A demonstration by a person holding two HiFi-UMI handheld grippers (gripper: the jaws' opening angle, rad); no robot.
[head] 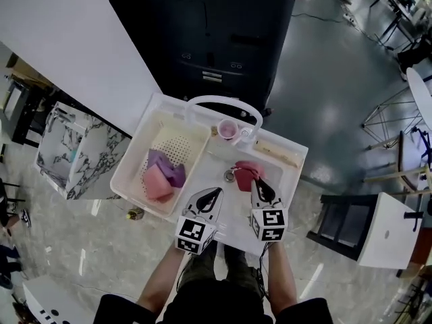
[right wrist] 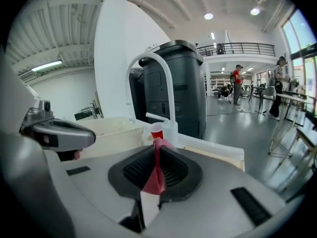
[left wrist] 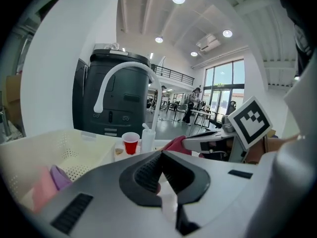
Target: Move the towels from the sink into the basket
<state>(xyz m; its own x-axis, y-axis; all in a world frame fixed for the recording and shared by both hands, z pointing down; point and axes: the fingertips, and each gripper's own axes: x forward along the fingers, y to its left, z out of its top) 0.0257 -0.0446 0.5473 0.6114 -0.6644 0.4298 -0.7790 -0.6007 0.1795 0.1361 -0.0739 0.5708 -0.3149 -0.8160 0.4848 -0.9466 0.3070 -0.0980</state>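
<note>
Nearest, the right hand-held gripper [head: 257,186] pinches the red towel [head: 246,173] over the sink [head: 297,157]; the left hand-held gripper [head: 210,196] is clenched empty; two towels [head: 164,177] lie in the basket [head: 128,181].

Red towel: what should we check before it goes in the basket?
1. Right gripper pinching the red towel: ok, the jaws are shut on a fold of it.
2. Towel lifted clear of the sink: cannot tell from above.
3. Room in the basket: ok, there is bare floor beside the purple towel and the pink towel.
4. Left gripper out of the way: not ok, it sits shut and empty on the towel's basket side.
5. Red cup safe: ok, it stands behind, off the likely path.
</note>
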